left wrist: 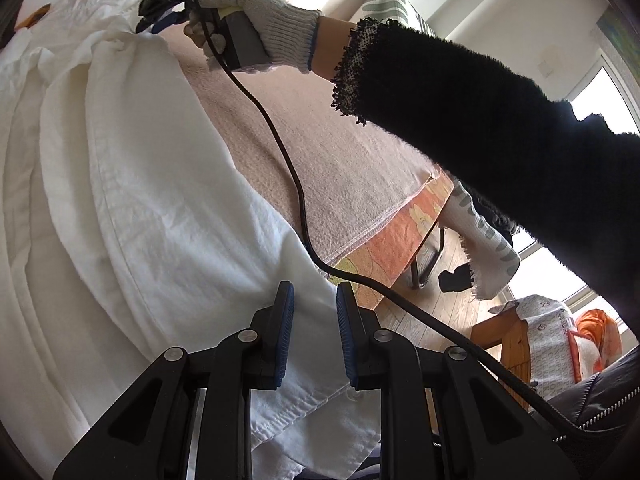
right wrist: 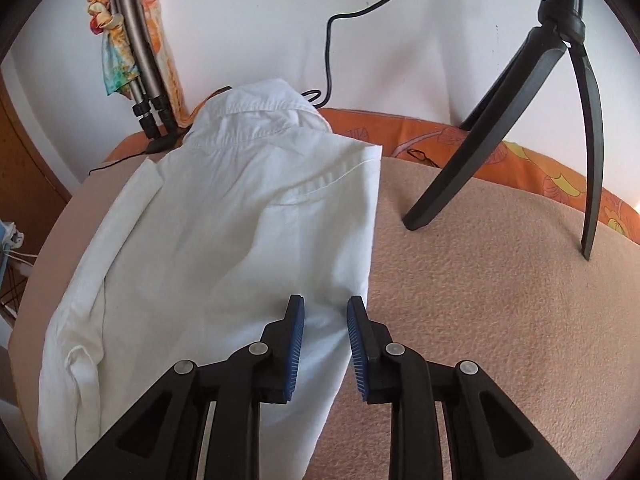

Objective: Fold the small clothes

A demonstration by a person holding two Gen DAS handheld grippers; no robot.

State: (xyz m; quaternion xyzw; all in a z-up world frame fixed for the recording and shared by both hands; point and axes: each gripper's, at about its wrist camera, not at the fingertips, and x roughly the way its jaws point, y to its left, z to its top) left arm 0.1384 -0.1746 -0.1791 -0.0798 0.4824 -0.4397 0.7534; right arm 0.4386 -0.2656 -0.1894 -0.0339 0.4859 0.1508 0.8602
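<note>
Shirt (right wrist: 240, 216) lying left of centre on towel (right wrist: 480, 280), sides folded in. Left gripper (left wrist: 315, 296) and right gripper (right wrist: 326, 310) narrow, empty. Next: probably grabbing hem, folding toward collar.

left wrist: close, low over shirt (left wrist: 140, 200) | right wrist: steeper; same shirt
</note>
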